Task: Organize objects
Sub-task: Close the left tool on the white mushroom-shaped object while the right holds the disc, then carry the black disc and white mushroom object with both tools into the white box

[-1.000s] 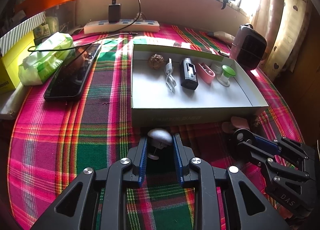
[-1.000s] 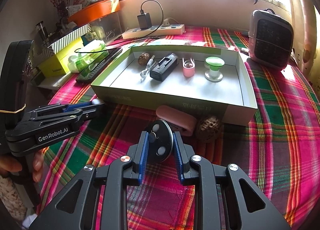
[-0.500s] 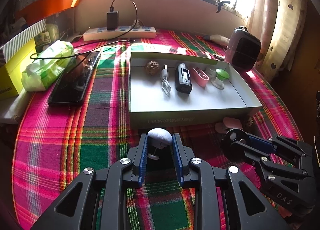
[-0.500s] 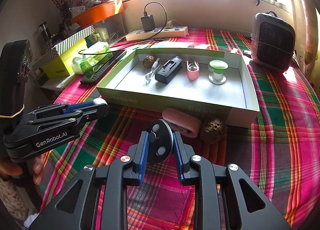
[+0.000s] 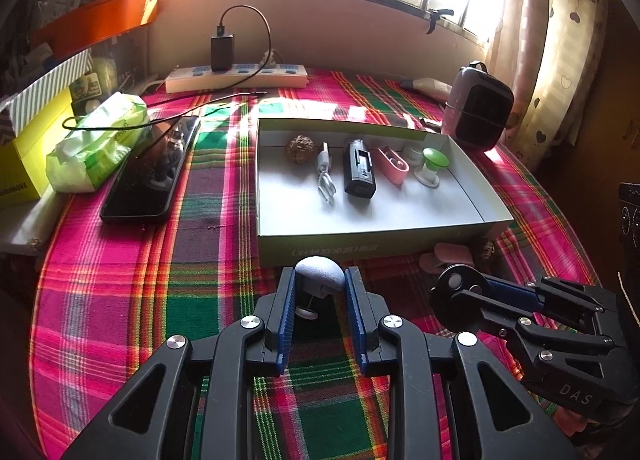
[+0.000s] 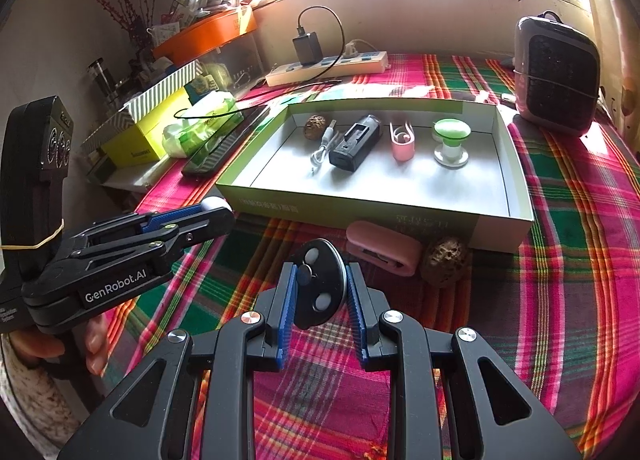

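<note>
Ahead of you: box [image 5: 372, 244] holding walnut [image 5: 300, 147], cable [image 5: 326, 175], black case [image 5: 359, 168] | pink clip [image 6: 384, 246] against its front wall | your left gripper [image 5: 320, 288] clamps grey knob [image 5: 320, 274] between pads | your right gripper [image 6: 320, 284] clamps black disc [image 6: 320, 284].

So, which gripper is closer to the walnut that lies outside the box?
Right. The right gripper is just in front-left of the walnut, apart from it; the left gripper is farther off, toward the box's left corner.
</note>
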`<action>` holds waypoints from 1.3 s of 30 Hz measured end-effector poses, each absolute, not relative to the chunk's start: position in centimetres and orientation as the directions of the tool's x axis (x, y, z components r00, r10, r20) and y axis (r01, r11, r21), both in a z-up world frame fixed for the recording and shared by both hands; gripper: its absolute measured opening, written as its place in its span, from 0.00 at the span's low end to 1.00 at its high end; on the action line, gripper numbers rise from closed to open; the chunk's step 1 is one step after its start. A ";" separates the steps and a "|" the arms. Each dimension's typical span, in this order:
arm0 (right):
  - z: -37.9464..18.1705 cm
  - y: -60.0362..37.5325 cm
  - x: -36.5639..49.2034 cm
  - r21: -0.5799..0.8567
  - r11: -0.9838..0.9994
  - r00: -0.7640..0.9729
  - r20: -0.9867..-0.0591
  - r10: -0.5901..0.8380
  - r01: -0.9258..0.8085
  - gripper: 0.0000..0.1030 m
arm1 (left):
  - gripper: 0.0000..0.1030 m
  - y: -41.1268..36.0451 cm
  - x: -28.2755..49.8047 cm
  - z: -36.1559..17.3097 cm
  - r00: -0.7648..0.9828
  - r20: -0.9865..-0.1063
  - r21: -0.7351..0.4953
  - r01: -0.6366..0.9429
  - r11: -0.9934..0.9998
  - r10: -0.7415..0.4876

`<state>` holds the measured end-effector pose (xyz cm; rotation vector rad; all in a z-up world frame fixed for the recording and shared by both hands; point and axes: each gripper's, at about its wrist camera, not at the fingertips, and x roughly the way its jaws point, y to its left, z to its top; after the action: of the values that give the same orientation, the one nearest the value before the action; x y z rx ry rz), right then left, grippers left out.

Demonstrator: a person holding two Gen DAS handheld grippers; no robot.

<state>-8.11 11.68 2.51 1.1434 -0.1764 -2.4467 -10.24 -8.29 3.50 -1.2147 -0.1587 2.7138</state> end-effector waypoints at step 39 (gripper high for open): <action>4.1 12.1 -15.5 0.221 -0.943 -0.637 -0.696 -0.331 0.249 0.25 | 0.22 -7.9 -16.5 4.1 -0.657 -0.730 -0.142 -0.125 -0.982 0.190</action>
<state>-15.54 12.13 4.15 1.1278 -0.1491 -2.5791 -16.47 -7.85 4.13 -1.2067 -0.1182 2.7092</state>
